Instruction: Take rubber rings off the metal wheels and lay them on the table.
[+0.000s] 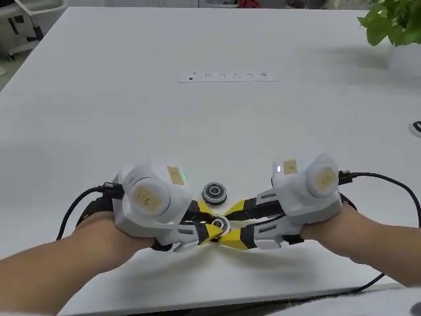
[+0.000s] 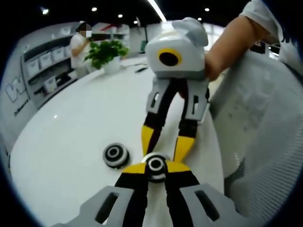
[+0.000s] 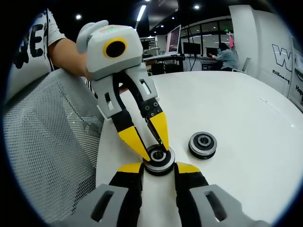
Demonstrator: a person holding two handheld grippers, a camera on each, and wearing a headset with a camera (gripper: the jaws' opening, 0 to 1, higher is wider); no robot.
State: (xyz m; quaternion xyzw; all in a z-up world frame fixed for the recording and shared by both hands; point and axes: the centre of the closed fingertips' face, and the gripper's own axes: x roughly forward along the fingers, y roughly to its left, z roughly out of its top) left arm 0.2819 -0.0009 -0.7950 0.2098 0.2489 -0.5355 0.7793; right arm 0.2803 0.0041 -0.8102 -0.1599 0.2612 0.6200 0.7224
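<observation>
A metal wheel with a black rubber ring point(image 1: 220, 225) lies near the front edge of the white table point(image 1: 197, 125). My left gripper point(image 1: 209, 222) comes in from the left and my right gripper point(image 1: 229, 224) from the right. Both sets of yellow tips are shut on this wheel. In the left gripper view the wheel point(image 2: 155, 166) sits between my own tips, with the right gripper point(image 2: 166, 144) clamping it from the far side. In the right gripper view the same wheel point(image 3: 158, 160) is held likewise, opposite the left gripper point(image 3: 154, 142). A second ringed wheel point(image 1: 214, 193) lies flat just beyond.
A flush socket strip point(image 1: 227, 77) lies mid-table. A potted plant point(image 1: 395, 23) stands at the far right. A black cable point(image 1: 388, 181) trails from the right gripper. The table's front edge is close under both hands. A mesh chair point(image 3: 52, 142) is behind them.
</observation>
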